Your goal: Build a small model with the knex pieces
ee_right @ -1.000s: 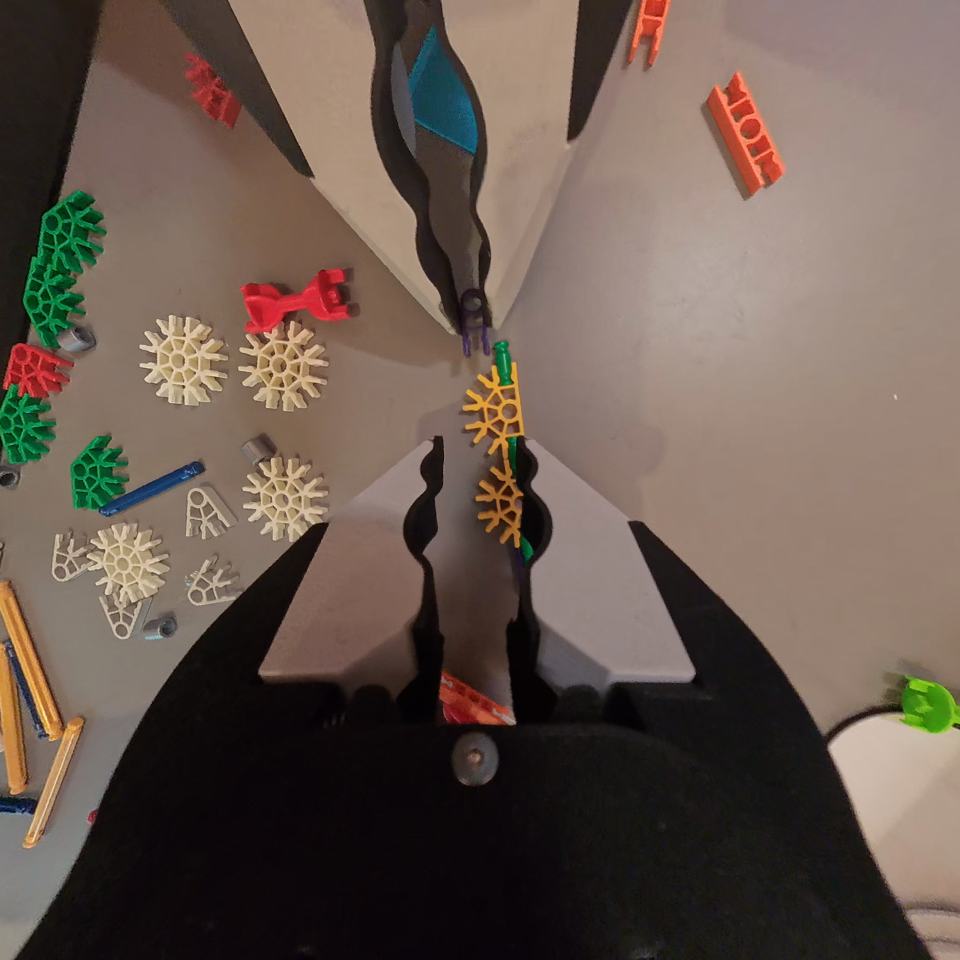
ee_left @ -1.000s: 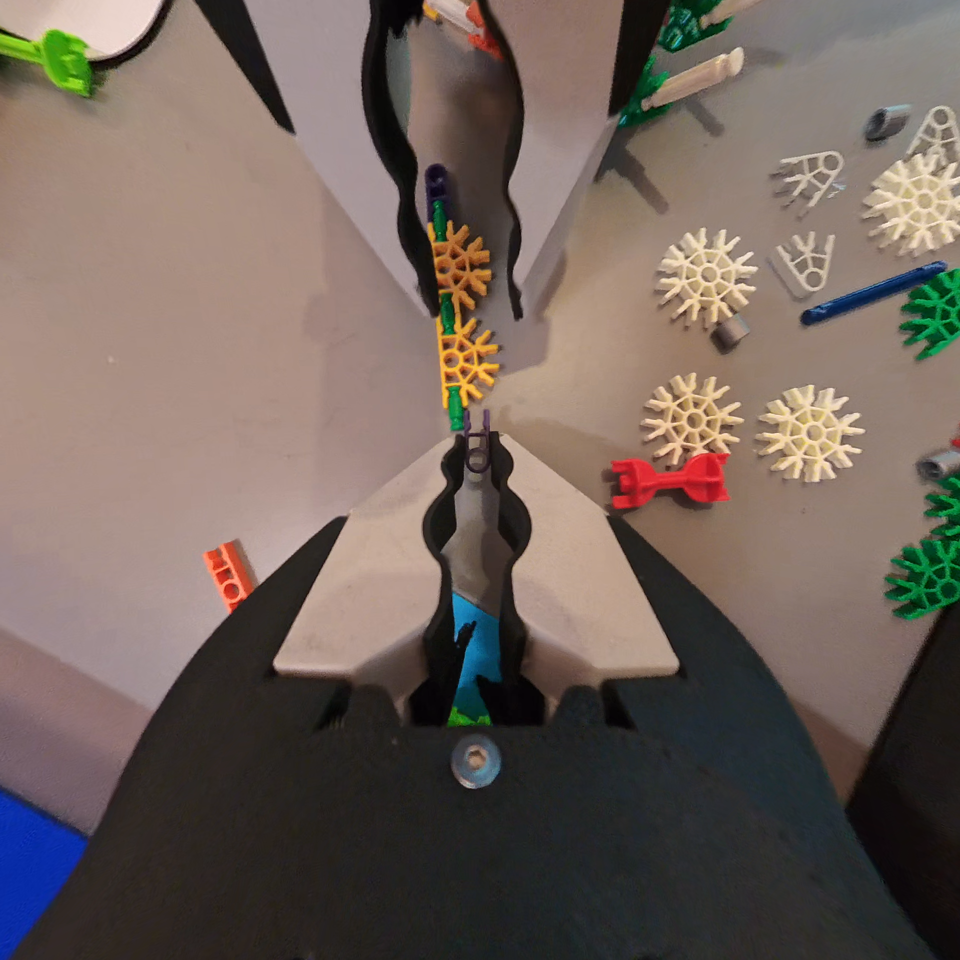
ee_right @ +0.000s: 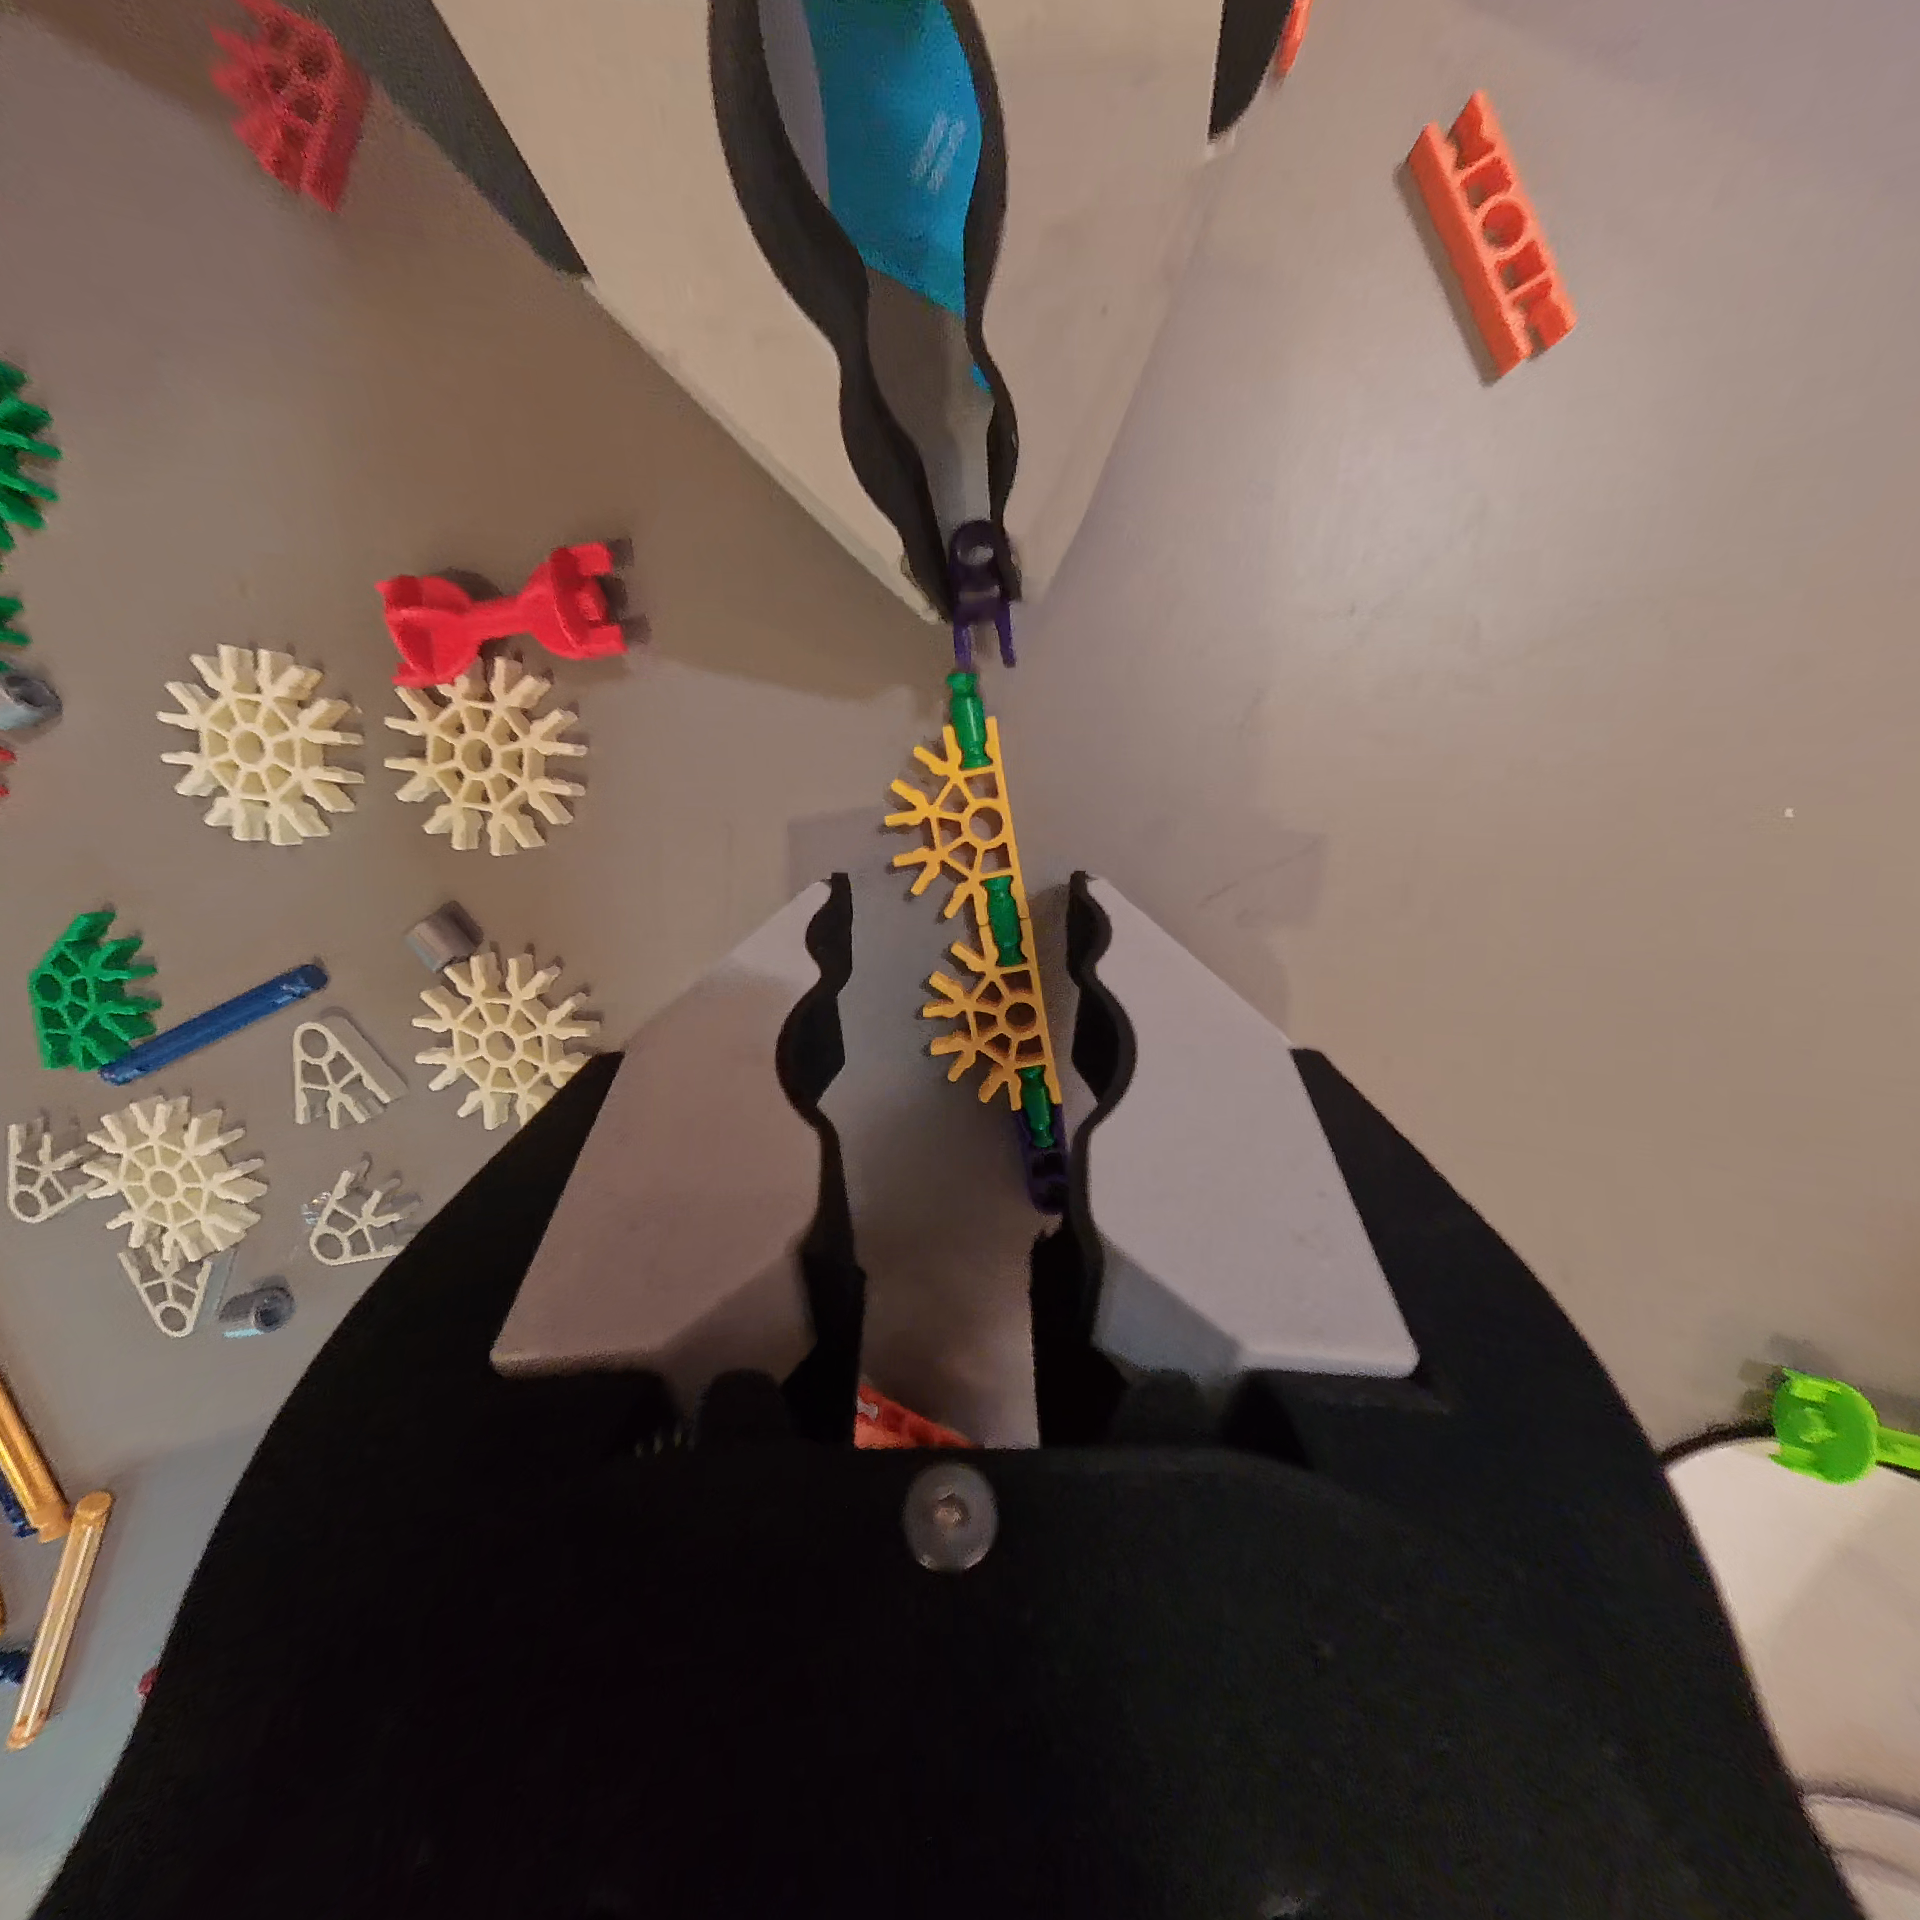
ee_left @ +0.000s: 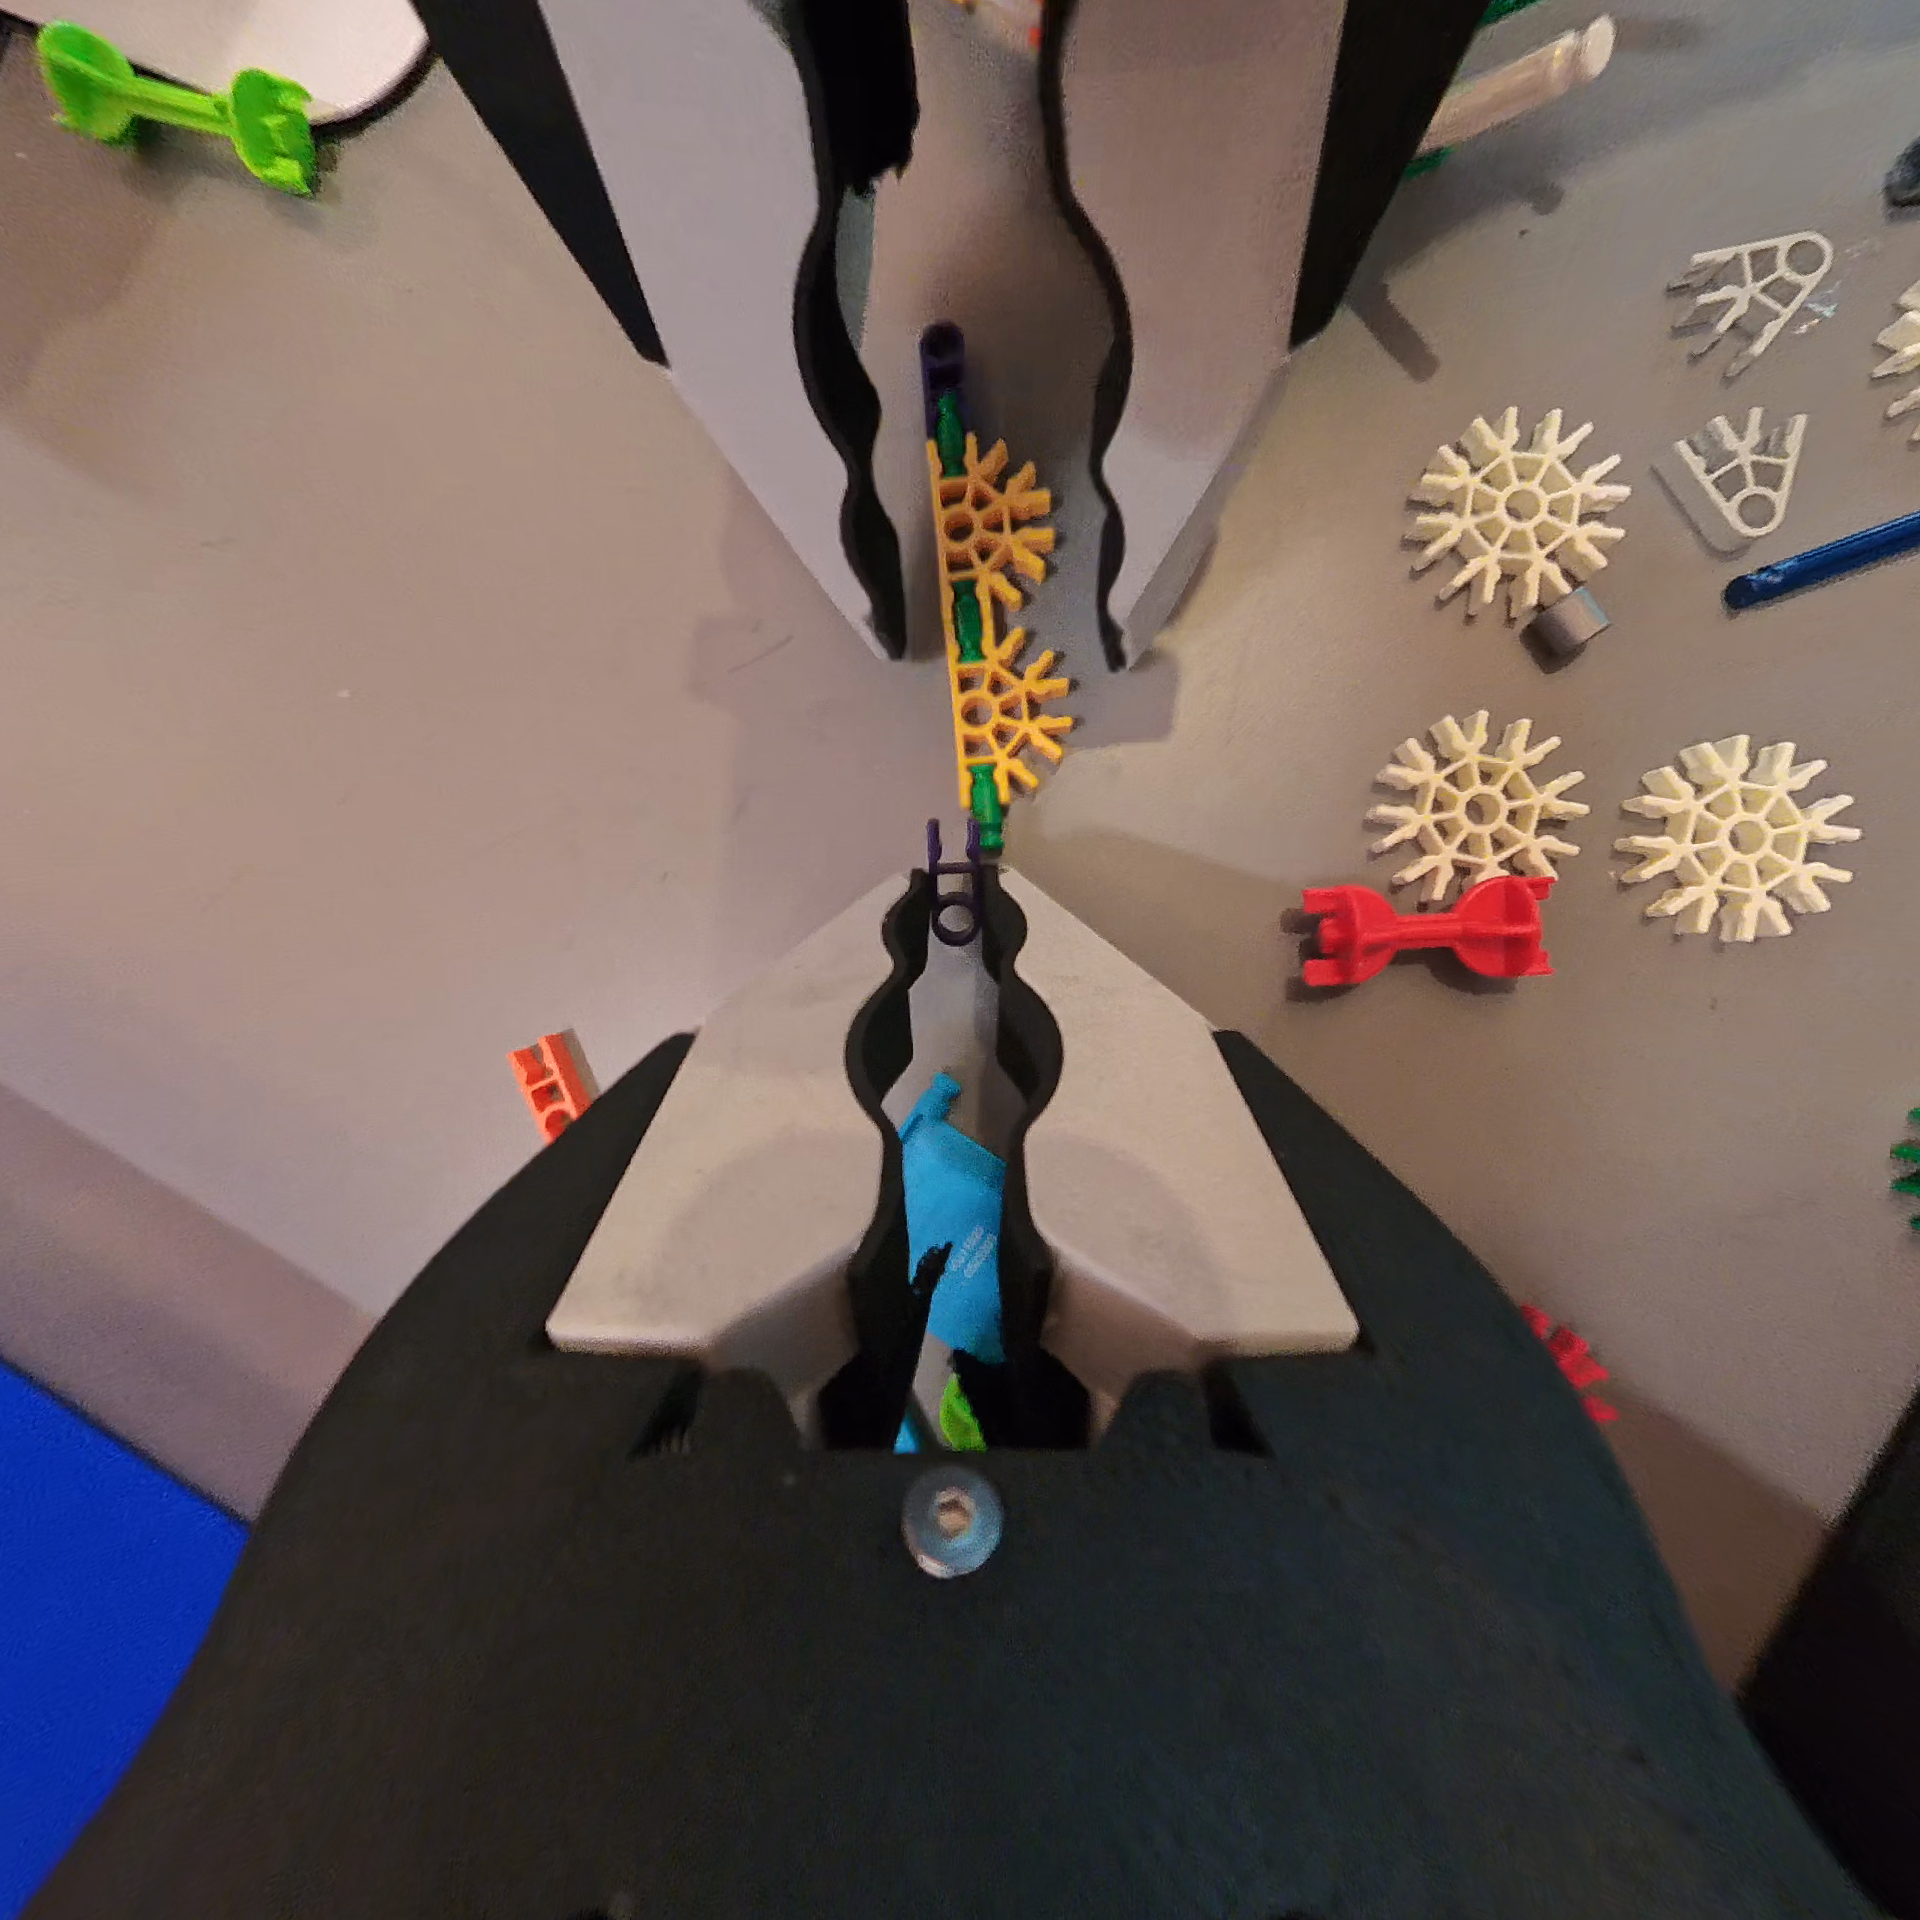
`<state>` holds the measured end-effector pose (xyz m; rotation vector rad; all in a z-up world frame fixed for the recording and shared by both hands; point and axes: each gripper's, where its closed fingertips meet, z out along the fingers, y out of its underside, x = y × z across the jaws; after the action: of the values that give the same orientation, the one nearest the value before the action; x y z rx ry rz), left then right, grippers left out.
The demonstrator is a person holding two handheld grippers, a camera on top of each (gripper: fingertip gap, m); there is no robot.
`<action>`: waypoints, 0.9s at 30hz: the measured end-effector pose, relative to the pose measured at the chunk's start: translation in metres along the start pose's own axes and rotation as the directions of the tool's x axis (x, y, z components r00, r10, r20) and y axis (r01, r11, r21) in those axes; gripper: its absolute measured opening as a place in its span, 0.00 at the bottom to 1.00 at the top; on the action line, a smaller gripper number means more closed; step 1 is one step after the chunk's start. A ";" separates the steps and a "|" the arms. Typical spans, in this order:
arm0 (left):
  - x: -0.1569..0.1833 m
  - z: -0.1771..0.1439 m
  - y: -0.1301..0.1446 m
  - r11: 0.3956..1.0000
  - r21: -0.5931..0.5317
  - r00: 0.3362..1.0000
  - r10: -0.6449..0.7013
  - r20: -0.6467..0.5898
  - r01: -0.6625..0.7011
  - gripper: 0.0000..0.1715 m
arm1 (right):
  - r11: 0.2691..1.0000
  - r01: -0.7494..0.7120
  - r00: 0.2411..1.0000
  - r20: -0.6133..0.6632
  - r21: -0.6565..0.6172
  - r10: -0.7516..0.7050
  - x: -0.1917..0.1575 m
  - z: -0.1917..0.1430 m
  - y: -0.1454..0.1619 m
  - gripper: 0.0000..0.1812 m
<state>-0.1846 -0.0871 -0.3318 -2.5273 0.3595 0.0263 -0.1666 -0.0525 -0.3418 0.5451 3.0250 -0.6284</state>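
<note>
My left gripper (ee_left: 954,883) is shut on a small purple clip connector (ee_left: 953,902), whose prongs stick out past the fingertips. Just ahead is a chain of two yellow half-snowflake connectors (ee_left: 992,623) joined by short green rods, with a purple piece at its far end. The chain's near green rod tip almost touches the clip. My right gripper (ee_right: 951,883) is open around the chain (ee_right: 987,935), which lies against its right finger (ee_right: 1091,997). In the right wrist view the left gripper (ee_right: 961,592) comes in from the top with the clip (ee_right: 980,597).
On the grey table (ee_left: 364,675) lie white snowflake connectors (ee_left: 1517,509), a red rod (ee_left: 1423,930), a blue rod (ee_left: 1829,561), grey wedge connectors (ee_left: 1745,301), green connectors (ee_right: 88,987), orange pieces (ee_right: 1491,234), yellow rods (ee_right: 57,1610) and a light green rod (ee_left: 177,104) by a white plate (ee_right: 1787,1579). My hands' fingertips stand some 5 cm from each other.
The right gripper's fingers have spread apart, so the chain now only rests against one finger. The left gripper keeps the purple clip at the chain's green rod tip.
</note>
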 end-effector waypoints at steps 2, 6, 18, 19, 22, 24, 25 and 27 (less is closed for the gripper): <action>0.002 0.004 0.008 0.999 -0.040 1.000 0.009 -0.008 -0.009 0.03 | 1.000 0.015 1.000 -0.008 -0.016 -0.016 0.001 0.004 0.003 0.16; 0.005 0.009 0.012 0.999 -0.049 1.000 0.005 -0.010 -0.005 0.03 | 1.000 0.025 1.000 0.005 -0.005 -0.025 0.000 0.004 0.002 0.10; 0.008 -0.002 0.004 0.999 0.025 1.000 -0.019 -0.012 0.019 0.10 | 1.000 -0.001 1.000 0.022 0.031 0.000 -0.002 0.002 -0.010 0.10; 0.009 -0.002 0.003 1.000 0.026 1.000 -0.010 -0.008 0.010 0.08 | 1.000 0.000 1.000 0.025 0.024 -0.001 -0.003 0.003 -0.009 0.10; 0.010 -0.001 0.003 1.000 0.017 1.000 0.009 0.004 -0.009 0.05 | 1.000 0.002 0.999 0.033 0.020 -0.003 -0.004 0.006 -0.008 0.10; 0.011 0.001 0.004 1.000 0.022 1.000 0.014 0.007 -0.014 0.05 | 1.000 0.006 0.999 0.032 0.015 -0.007 -0.005 0.006 -0.008 0.10; 0.012 0.002 0.003 0.999 0.024 1.000 0.021 0.008 -0.021 0.04 | 1.000 0.004 1.000 0.030 0.011 -0.005 -0.005 0.006 -0.008 0.10; 0.014 0.002 0.002 0.999 0.031 1.000 0.028 0.013 -0.029 0.04 | 1.000 0.002 1.000 0.028 0.004 -0.002 -0.005 0.007 -0.008 0.10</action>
<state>-0.1716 -0.0908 -0.3358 -2.4896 0.3879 0.0472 -0.1653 -0.0634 -0.3444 0.5283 2.9988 -0.6374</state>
